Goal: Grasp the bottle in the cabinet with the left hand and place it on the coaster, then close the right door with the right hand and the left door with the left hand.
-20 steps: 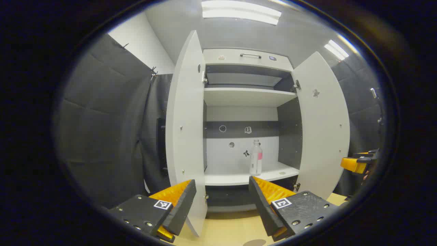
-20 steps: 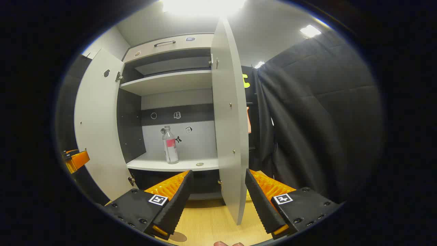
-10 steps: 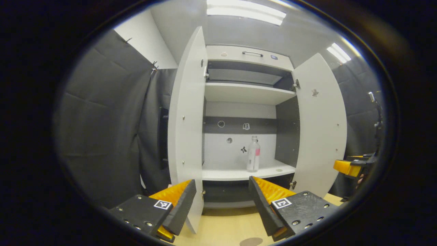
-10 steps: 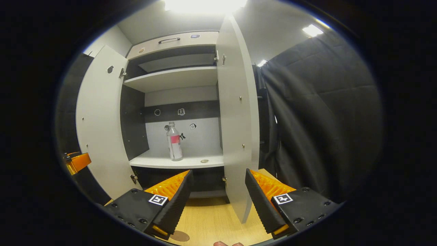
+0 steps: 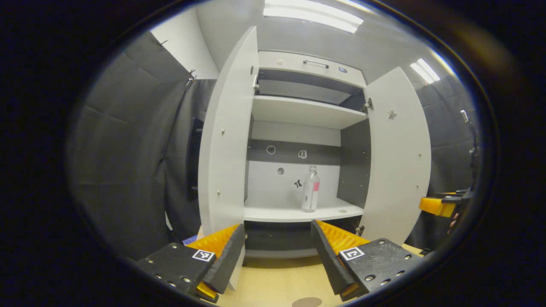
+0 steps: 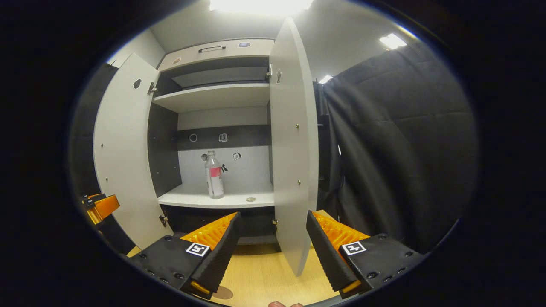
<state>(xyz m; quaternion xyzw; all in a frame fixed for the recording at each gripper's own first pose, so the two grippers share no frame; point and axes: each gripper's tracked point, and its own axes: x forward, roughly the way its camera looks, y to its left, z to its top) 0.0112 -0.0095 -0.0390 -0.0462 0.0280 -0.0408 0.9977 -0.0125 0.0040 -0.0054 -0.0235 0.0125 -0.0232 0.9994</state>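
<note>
- Left gripper view: the left gripper is held level above the table, pointed into the open cabinet. Its jaws are spread wide with nothing between them.
- The bottle is seen upright on the lower shelf, between the left door and right door, both swung open. The coaster lies at the table's near edge.
- Right gripper view: the right gripper is held low, jaws apart and empty, the right door's edge between them farther off.

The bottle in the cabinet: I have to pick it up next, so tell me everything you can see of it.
The bottle is clear, plastic by its look, with a pale cap, a narrow neck and a pink-and-white label band. It stands upright on the cabinet's lower shelf, base on the shelf board, apart from the back wall. Nothing else touches it; both doors are open.
</note>
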